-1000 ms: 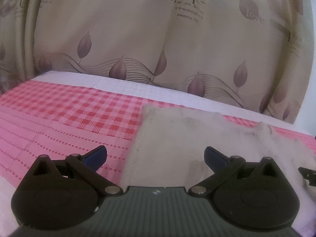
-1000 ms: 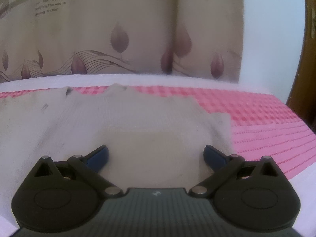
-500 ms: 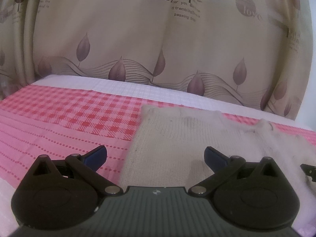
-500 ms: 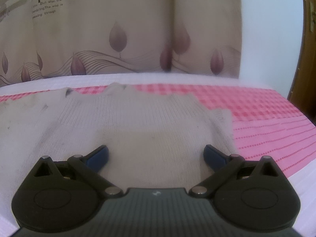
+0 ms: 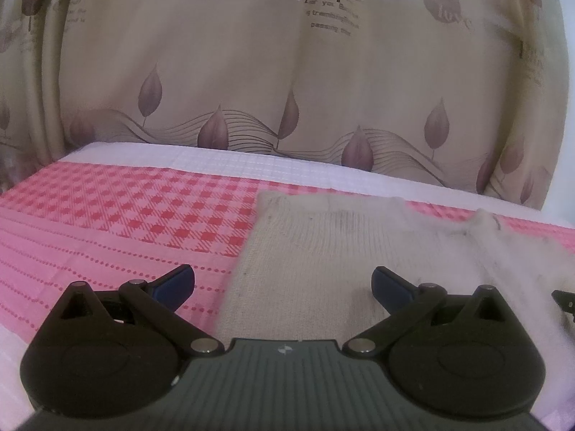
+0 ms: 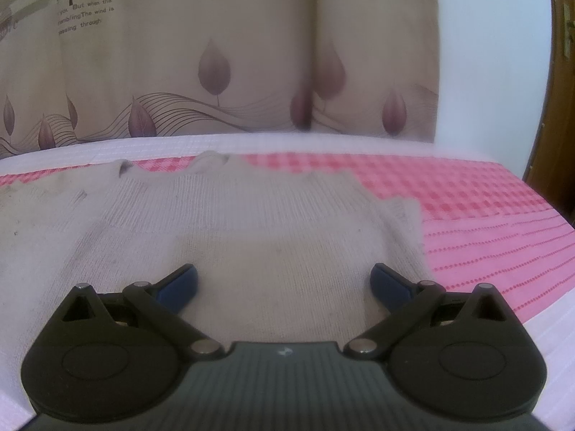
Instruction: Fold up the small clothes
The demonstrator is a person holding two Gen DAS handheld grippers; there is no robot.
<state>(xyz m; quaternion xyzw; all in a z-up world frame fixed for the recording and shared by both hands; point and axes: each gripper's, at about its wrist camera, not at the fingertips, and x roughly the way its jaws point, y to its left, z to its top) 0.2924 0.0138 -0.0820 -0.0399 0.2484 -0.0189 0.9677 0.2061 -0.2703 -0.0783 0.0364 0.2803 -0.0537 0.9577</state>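
Note:
A cream knitted garment [image 5: 345,248] lies flat on a pink and red checked cloth [image 5: 118,215]. My left gripper [image 5: 283,283] is open and empty, low over the garment's left edge, its left finger over the cloth. The garment also shows in the right wrist view [image 6: 251,222], with a small flap sticking out at its right side. My right gripper [image 6: 284,283] is open and empty, just above the garment's near right part. A dark tip of the right gripper [image 5: 564,300] shows at the right edge of the left wrist view.
A beige curtain [image 5: 287,82] with leaf prints and lettering hangs behind the surface. A white border [image 5: 251,167] runs along the far edge of the cloth. A white wall [image 6: 492,57] and a brown door frame [image 6: 560,72] stand at the right.
Both grippers have pulled back and risen a little, so more of the garment's far hem shows. The jaws stay open as before.

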